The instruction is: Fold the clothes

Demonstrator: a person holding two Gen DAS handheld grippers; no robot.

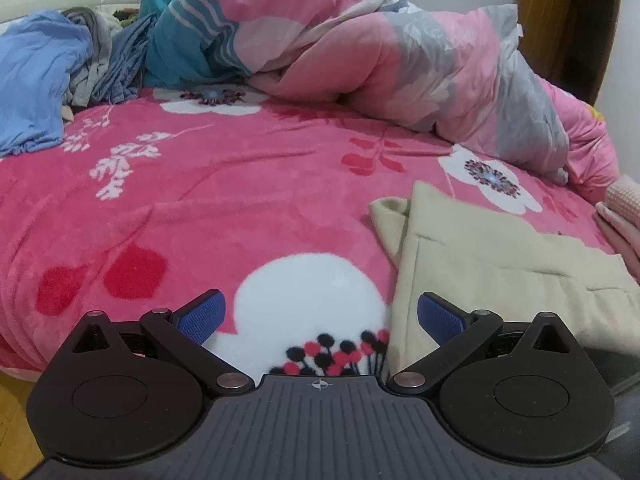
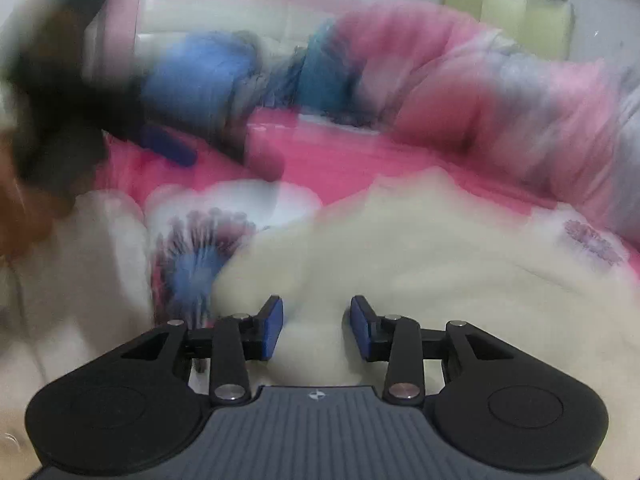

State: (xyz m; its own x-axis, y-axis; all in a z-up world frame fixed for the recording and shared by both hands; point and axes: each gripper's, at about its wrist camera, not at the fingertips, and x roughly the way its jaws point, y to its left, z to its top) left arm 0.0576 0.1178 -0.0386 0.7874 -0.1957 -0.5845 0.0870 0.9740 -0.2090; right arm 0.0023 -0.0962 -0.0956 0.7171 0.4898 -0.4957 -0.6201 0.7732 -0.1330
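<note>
The cream garment (image 1: pixel 500 264) lies folded in flat layers on the pink flowered blanket (image 1: pixel 224 184), toward the blanket's near right edge in my left wrist view, one corner of it turned up at the far left of the stack. In my right wrist view the same cream cloth (image 2: pixel 420 264) fills the lower middle of the picture, but that view is badly smeared and I cannot make out its folds there.

My right gripper (image 2: pixel 317 328) sits low over the cream cloth with its blue pads (image 2: pixel 273 330) partly apart. A bulge of cream cloth shows in the gap between them; through the blur I cannot tell whether the pads press on it or merely stand either side of it.

My left gripper (image 1: pixel 320 318) hangs over the big white flower printed on the blanket, just beside the garment's left edge. Its jaws stand wide, with nothing between them; the right pad (image 1: pixel 438 316) appears in front of the edge of the cream cloth, and I cannot say whether it touches. In the right wrist view the left gripper (image 2: pixel 168 146) shows as a dark blur with one blue pad at the far left.

Further out, a pink and grey quilt (image 1: pixel 360 52) is heaped along the blanket's far edge. At the far left corner lies a pile of blue clothes (image 1: pixel 36 80) with grey ones tucked behind. A folded pink cloth (image 1: pixel 622 216) rests at the right edge. Beyond the quilt stands a wooden cabinet (image 1: pixel 568 28).
</note>
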